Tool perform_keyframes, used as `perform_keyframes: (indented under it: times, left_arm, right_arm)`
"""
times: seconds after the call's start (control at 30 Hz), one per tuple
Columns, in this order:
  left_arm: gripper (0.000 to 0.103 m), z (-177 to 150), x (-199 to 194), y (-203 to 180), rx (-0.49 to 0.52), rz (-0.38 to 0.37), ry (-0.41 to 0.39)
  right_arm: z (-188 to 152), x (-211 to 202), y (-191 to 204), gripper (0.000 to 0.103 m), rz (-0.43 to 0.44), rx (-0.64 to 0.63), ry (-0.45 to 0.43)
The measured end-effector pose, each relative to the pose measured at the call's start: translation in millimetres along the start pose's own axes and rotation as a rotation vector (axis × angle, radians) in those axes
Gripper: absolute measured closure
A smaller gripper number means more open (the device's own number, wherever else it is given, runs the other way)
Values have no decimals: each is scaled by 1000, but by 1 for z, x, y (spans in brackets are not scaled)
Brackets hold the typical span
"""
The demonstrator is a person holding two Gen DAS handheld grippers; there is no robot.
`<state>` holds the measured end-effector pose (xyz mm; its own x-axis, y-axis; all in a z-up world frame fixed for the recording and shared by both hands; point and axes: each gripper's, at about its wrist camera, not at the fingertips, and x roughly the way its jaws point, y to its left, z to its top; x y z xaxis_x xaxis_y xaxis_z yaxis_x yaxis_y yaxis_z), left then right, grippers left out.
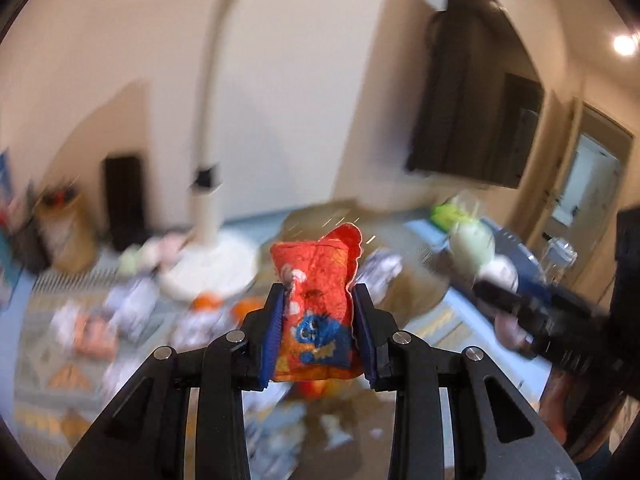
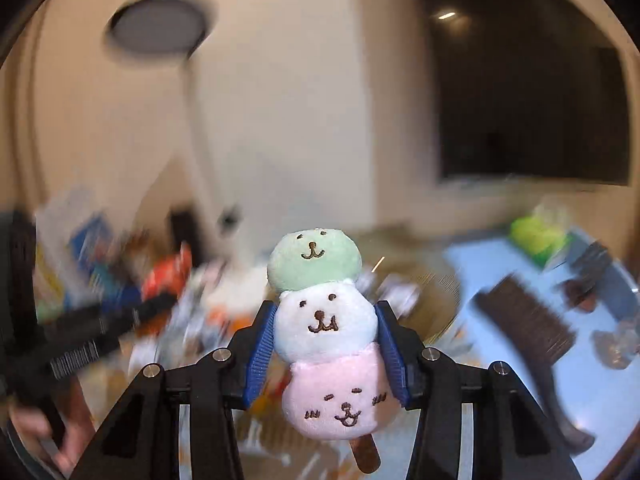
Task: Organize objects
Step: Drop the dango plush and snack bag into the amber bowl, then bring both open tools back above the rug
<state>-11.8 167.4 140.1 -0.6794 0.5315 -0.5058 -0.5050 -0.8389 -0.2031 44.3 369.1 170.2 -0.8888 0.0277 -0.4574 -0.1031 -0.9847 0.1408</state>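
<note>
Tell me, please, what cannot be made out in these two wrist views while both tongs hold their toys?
- Left wrist view: the floor clutter around the orange pouch toy is smeared by motion blur, so no item is identifiable.
- Left wrist view: the right tongs are blurred and cut by the edge.
- Right wrist view: the dango plush's stick end is blurred.
- Right wrist view: items on the blue surface are blurred.

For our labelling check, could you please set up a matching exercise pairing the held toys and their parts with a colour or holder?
Things:
1. orange pouch toy
2. dango plush
3. top ball
4. bottom ball

Descriptions:
A. pink
B. held in right claw
C. green
D. held in left claw

Pairs: 1-D, 2-B, 3-C, 4-A
</note>
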Motion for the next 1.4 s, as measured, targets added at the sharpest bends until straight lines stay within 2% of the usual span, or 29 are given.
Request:
perform_keyframes:
  times: [0.1,0.27,0.3,0.33,0.37,0.4,0.47,0.57,0.7,0.87,0.93,1.0,1.07,1.1,1.17,1.2,1.3,1.37,1.4]
  left_arm:
    - [73,23,32,-17,-13,-50,5]
    - [71,38,85,-34,4,-63,10]
    - [64,40,94,-35,5,-60,10]
    - [50,42,103,-36,3,-59,13]
    - [40,43,110,-37,4,-57,20]
    - [27,43,114,-36,3,-47,23]
    - [27,41,112,-30,-15,-43,28]
    - [27,36,94,-20,-35,-45,24]
    - [27,29,47,-2,-61,-18,-15]
    - [27,22,-40,29,-93,84,-88]
    - [27,21,-82,42,-108,145,-116]
    - [27,16,-117,53,-115,193,-131]
    - [25,11,-151,62,-122,244,-138]
    - [23,8,-166,65,-122,263,-149]
    - [4,-1,-189,72,-122,300,-167]
    - [1,-7,-193,76,-120,314,-172]
    - [1,-39,-183,90,-126,364,-149]
    - [1,-69,-153,104,-137,400,-104]
    - [1,-83,-138,112,-147,404,-79]
  right_arm:
    - [26,8,-24,55,-62,97,-57]
    - [43,57,-49,54,-95,181,-6]
    - [44,69,-52,47,-100,178,17]
    - [43,81,-55,39,-108,179,48]
    - [41,86,-59,33,-112,188,67]
    - [39,92,-65,33,-112,204,85]
    - [33,94,-75,33,-76,234,100]
    - [23,83,-77,33,-67,245,96]
    - [12,60,-68,33,-10,249,99]
    - [1,31,-27,32,90,192,96]
    - [-15,23,-4,29,140,156,109]
    - [-33,22,15,14,180,126,113]
    - [-54,26,33,13,213,97,125]
    - [-67,32,44,13,213,69,136]
    - [-85,42,57,13,197,29,156]
    - [-92,47,61,13,188,11,162]
    - [-116,58,72,13,146,-57,176]
    - [-130,62,75,13,123,-90,177]
    - [-134,67,78,13,102,-105,204]
